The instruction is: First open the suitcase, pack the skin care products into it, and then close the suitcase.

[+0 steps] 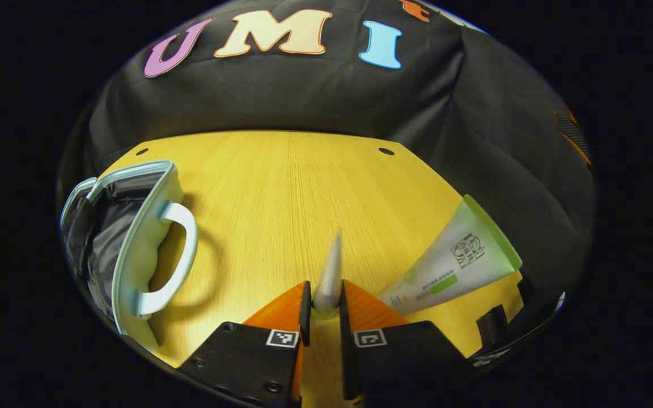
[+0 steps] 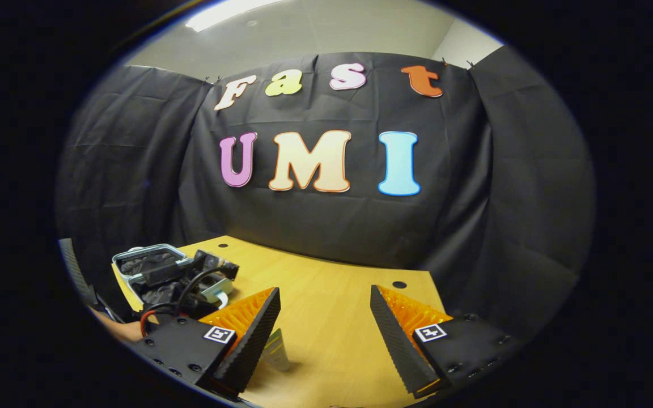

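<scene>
My left gripper (image 1: 322, 306) is shut on a slim silver-grey tube (image 1: 331, 266), which points forward over the wooden table (image 1: 281, 181). To its left the small pale suitcase (image 1: 145, 243) stands open, its curved handle (image 1: 182, 255) toward me and dark lining inside. A white tube with a green end (image 1: 457, 255) lies on the table to the right. In the right gripper view my right gripper (image 2: 323, 334) is open above the table with nothing between its fingers. A pale tube (image 2: 276, 348) peeks out beside its left finger. The suitcase (image 2: 148, 258) sits at far left behind the left gripper (image 2: 190, 277).
Black cloth walls close the table's far and right sides. Two small round holes (image 1: 386, 151) mark the table's far edge. A hand (image 2: 117, 330) shows at the lower left of the right gripper view. Bare wood lies between the suitcase and the white tube.
</scene>
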Action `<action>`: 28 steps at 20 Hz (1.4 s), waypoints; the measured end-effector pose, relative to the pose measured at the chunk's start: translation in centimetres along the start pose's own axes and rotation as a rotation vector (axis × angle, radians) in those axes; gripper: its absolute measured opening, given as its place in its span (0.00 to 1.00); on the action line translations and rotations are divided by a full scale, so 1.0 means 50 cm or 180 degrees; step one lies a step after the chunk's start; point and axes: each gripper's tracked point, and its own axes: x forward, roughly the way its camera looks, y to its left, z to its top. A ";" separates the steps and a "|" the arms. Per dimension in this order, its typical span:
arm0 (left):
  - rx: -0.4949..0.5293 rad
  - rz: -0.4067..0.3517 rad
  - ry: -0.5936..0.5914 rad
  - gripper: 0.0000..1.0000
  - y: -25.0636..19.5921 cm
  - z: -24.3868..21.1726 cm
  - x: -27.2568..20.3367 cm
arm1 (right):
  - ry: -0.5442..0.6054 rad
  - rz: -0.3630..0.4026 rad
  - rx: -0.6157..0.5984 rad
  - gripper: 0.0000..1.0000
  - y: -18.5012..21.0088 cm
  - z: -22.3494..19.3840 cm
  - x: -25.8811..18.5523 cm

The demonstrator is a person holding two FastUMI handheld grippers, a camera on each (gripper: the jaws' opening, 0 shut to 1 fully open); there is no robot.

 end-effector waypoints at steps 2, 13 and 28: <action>-0.0106 -0.0074 0.0033 0.17 -0.006 0.004 -0.004 | 0.0078 0.0077 -0.0011 1.00 0.021 -0.026 0.006; -0.0068 0.0107 -0.0181 0.13 0.044 0.115 -0.134 | 0.0393 0.0454 0.0079 0.99 0.135 -0.184 0.065; -0.0180 0.0231 -0.0270 0.13 0.078 0.161 -0.246 | 0.0956 0.0428 0.0007 0.75 0.156 -0.386 0.137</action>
